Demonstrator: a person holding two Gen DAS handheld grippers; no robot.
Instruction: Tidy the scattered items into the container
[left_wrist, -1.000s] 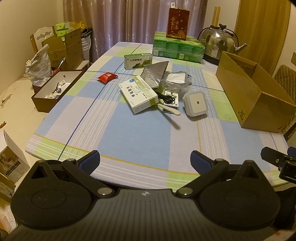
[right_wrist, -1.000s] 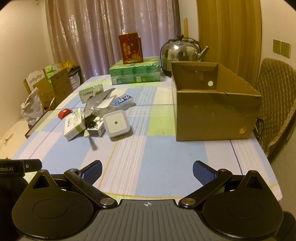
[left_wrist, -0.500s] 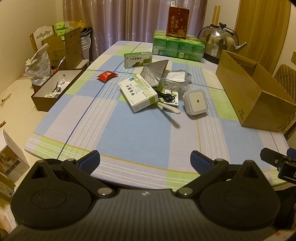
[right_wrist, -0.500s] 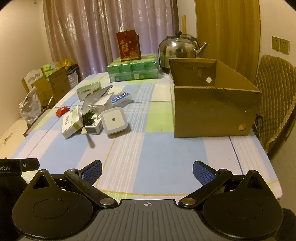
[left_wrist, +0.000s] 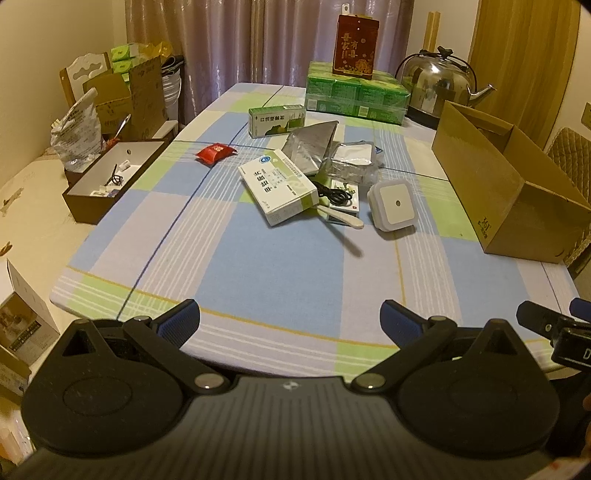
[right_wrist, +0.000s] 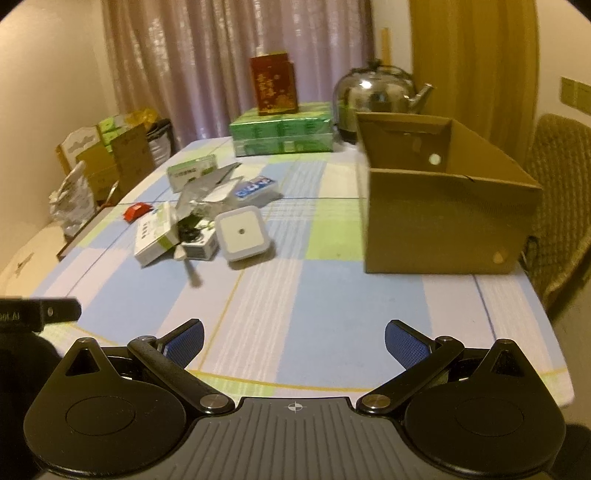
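Scattered items, such as a white medicine box (left_wrist: 279, 184), a white square device (left_wrist: 395, 201), a foil pouch (left_wrist: 310, 147) and a red packet (left_wrist: 214, 152), lie in a loose heap near the middle of the bench (left_wrist: 280, 266), and the open cardboard box (right_wrist: 443, 206) stands well apart on its right side. Both the left tool (left_wrist: 290, 319) and the right tool (right_wrist: 293, 338) hover at the near edge, spread wide and holding nothing. Because the things overlap, lifting one could drag a neighbour off the heap; the small parts under the pouch, and the inside floor of the box, are hard to see.
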